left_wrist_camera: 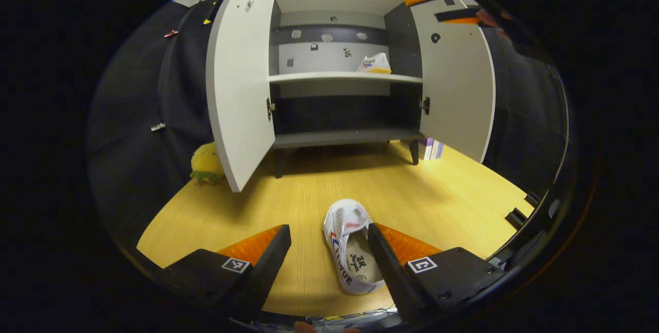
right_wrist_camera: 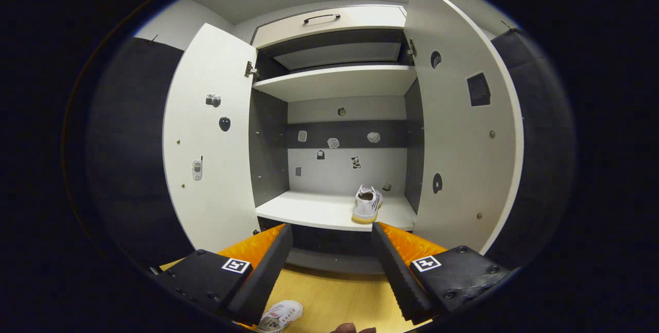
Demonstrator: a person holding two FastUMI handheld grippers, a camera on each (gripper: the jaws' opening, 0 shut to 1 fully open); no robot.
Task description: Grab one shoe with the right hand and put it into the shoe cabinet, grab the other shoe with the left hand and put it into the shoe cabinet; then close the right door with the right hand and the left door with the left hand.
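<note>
A white shoe [left_wrist_camera: 351, 246] lies on the wooden floor [left_wrist_camera: 432, 194], heel toward me, and it peeks in at the bottom of the right gripper view [right_wrist_camera: 280, 316]. My left gripper [left_wrist_camera: 329, 235] hangs open over it, the right finger [left_wrist_camera: 383, 261] at the shoe's right side, nothing gripped. The other white shoe [right_wrist_camera: 367, 203] stands on the middle shelf [right_wrist_camera: 314, 209] of the cabinet, at its right; I see it in the left gripper view too [left_wrist_camera: 375, 64]. My right gripper [right_wrist_camera: 332, 235] is open and empty in front of that shelf. Both doors stand open: left door [left_wrist_camera: 239, 75] [right_wrist_camera: 211, 137], right door [left_wrist_camera: 455, 81] [right_wrist_camera: 458, 132].
A yellow and green plush toy [left_wrist_camera: 207, 164] sits on the floor behind the left door. A small purple and white box [left_wrist_camera: 431, 149] stands behind the cabinet's right leg. Black cloth walls close both sides. Above the top shelf is a drawer with a handle [right_wrist_camera: 322, 16].
</note>
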